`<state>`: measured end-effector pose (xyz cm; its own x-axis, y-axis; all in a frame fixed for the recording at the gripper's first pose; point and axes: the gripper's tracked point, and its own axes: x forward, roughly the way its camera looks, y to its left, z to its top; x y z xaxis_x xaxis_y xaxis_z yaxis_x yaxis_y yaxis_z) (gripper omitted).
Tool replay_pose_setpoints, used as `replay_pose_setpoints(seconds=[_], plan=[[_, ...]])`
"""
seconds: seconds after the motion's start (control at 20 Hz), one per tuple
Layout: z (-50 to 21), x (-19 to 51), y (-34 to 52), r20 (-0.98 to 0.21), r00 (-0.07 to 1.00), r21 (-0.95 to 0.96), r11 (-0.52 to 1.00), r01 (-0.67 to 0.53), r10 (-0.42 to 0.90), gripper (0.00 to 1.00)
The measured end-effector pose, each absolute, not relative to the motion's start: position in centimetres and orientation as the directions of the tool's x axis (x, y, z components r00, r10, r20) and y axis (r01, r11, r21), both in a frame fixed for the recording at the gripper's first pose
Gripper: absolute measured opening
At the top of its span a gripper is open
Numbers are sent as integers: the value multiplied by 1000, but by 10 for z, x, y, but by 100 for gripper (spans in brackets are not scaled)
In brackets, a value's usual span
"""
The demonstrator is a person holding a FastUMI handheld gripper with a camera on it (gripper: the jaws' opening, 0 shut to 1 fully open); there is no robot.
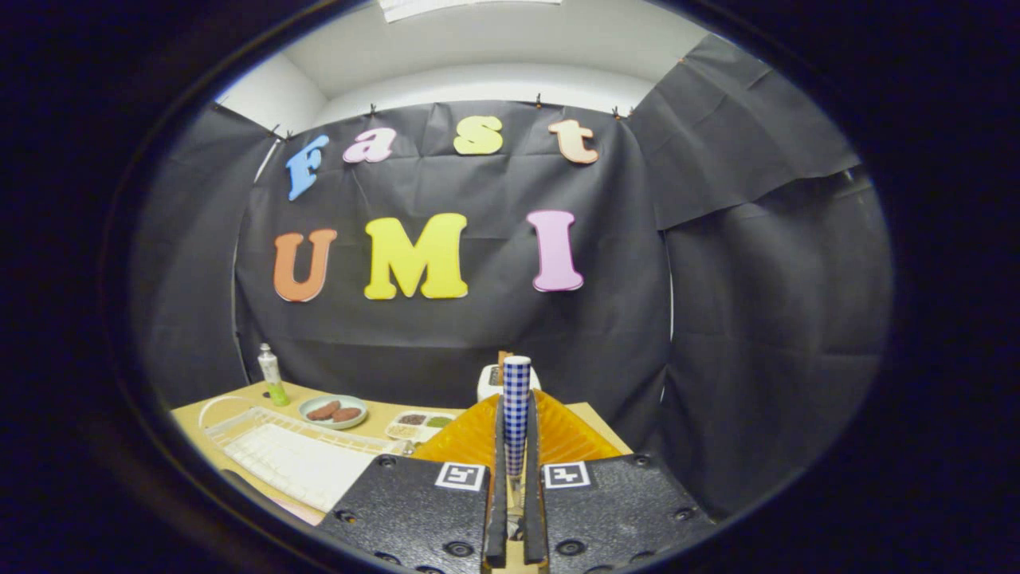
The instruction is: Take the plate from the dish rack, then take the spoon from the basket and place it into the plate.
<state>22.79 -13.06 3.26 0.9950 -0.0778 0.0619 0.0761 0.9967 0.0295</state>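
Working left to right across the tabletop (239,399): a bottle (272,375) stands at the far left edge, a white dish rack (295,456) lies nearer you, a small plate with brown food (333,412) sits behind it, and a divided tray (418,426) lies beside that. Directly ahead, the gripper (516,470) is closed narrowly on the spoon (516,406), clamping its checkered handle, which stands upright between the fingers. The orange plate (558,438) lies just beyond the fingers, under the spoon. A white basket (490,381) stands behind it. Lower the spoon slowly until it rests in the plate. Keep the handle over the plate's middle before releasing.
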Motion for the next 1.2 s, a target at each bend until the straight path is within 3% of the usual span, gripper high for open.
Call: replay_pose_setpoints(seconds=[0.85,1.2], plan=[[-51,98,106,69,980,-54,981,-184,188,14],[-97,102,137,57,991,-36,992,-121,123,14]])
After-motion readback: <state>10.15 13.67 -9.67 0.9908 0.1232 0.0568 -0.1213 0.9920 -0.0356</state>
